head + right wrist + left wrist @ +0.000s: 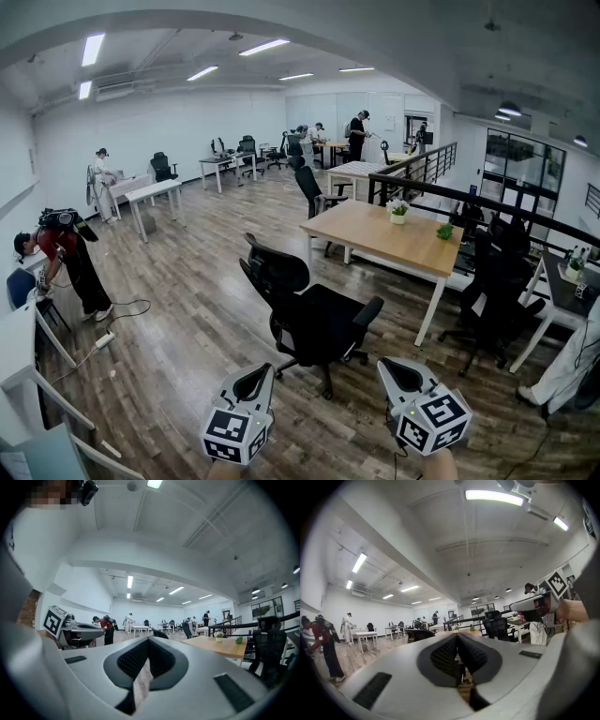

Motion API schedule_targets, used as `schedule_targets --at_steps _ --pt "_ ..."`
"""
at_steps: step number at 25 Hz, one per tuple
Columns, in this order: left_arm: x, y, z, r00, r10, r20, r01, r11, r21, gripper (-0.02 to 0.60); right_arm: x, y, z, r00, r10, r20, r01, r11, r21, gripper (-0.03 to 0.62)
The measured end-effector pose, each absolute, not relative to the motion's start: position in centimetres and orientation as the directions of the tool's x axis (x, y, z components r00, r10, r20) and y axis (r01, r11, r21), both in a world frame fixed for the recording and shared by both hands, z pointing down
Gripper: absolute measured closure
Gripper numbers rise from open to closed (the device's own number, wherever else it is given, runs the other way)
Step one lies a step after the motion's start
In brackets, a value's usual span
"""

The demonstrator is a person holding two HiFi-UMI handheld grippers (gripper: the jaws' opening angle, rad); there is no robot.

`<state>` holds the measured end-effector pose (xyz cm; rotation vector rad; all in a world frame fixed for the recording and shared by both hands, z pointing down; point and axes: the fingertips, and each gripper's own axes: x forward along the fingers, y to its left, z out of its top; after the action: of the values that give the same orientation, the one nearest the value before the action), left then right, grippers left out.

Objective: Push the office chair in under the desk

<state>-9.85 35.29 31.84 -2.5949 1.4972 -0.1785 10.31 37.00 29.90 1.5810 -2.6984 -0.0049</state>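
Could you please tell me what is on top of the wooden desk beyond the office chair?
On the wooden desk stand a plant in a white pot and a green plant, its pot unclear. Nothing hides the top from the head view.

Left gripper (255,380) and right gripper (401,373) are basically twins: smooth pale grey shells with black ribbed pads (445,654) at the tip. Behind the jaws each has a marker cube (234,436) in black-and-white squares, and the right one's has a tiny green light (410,412).
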Motion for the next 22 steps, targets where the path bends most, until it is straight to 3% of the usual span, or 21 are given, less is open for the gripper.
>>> schedule_targets --at_steps 6,13,22 --pt "-10.0 35.8 31.6 0.504 -0.864 0.027 -0.846 -0.499 -0.187 0.58 10.0 37.4 29.6 -0.479 -0.878 0.008 -0.877 0.479 0.028 0.582" --pt "-9.8 36.7 31.9 0.497 -0.867 0.039 -0.849 -0.495 -0.186 0.577 9.4 38.9 28.2 -0.551 -0.83 -0.085 -0.828 0.556 -0.065 0.565" --pt "-8.8 37.8 32.4 0.455 -0.889 0.056 -0.866 -0.456 -0.204 0.577 10.0 38.7 30.1 -0.569 -0.822 -0.017 -0.82 0.569 -0.057 0.565"
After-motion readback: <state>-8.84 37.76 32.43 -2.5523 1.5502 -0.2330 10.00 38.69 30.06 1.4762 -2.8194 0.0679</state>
